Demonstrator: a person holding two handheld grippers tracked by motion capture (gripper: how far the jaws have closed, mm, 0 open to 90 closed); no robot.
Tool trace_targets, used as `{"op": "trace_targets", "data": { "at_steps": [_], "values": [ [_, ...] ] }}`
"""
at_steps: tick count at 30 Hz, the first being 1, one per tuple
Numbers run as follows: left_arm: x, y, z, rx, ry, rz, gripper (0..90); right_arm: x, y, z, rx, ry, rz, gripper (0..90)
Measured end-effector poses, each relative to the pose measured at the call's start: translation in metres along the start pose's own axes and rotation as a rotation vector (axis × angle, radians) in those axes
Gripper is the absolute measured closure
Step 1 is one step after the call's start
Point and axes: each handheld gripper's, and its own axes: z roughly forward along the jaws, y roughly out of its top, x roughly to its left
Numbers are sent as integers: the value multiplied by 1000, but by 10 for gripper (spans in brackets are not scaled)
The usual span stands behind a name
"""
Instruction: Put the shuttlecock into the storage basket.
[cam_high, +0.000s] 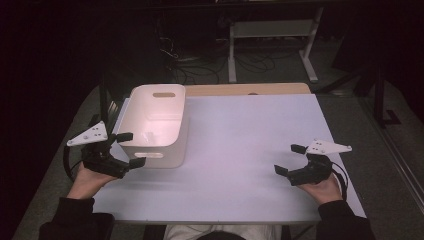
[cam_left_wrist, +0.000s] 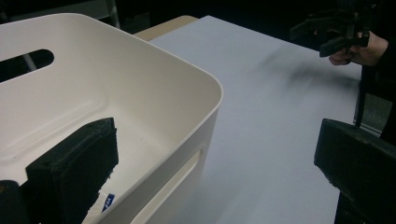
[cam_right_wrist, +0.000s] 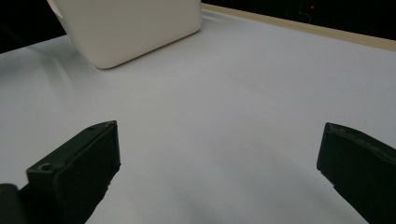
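A white plastic bin (cam_high: 175, 100) with handle slots stands on the left part of the white table (cam_high: 250, 130). My left gripper (cam_high: 131, 149) is open right at the bin's near left corner, one jaw over the bin's inside, the other outside it. In the left gripper view the bin's rim (cam_left_wrist: 205, 81) runs between the two jaws, and the bin's inside holds nothing but a small blue label. My right gripper (cam_high: 291, 159) is open above the table at the right, nothing between its jaws. The bin's outer wall (cam_right_wrist: 135, 28) appears far off in the right gripper view.
A wooden strip (cam_high: 250, 89) edges the table's far side. Beyond it stand a white table frame (cam_high: 310, 45) and cables on the dark floor. The person's sleeves enter from the bottom edge.
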Motion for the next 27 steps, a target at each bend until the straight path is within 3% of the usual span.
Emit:
{"op": "trace_targets", "data": {
  "at_steps": [6, 12, 17, 24, 27],
  "values": [
    [-6, -11, 2, -52, -13, 19, 0, 0, 0, 0, 1, 0, 1, 0],
    [-7, -27, 3, -53, -15, 16, 0, 0, 0, 0, 2, 1, 0, 0],
    [-10, -33, 0, -82, -9, 27, 0, 0, 0, 0, 2, 1, -1, 0],
    [-12, -43, -1, -84, 4, 46, 0, 0, 0, 0, 0, 2, -1, 0],
    [-12, -47, -1, -99, -3, 36, 0, 0, 0, 0, 1, 3, -2, 0]
  ]
}}
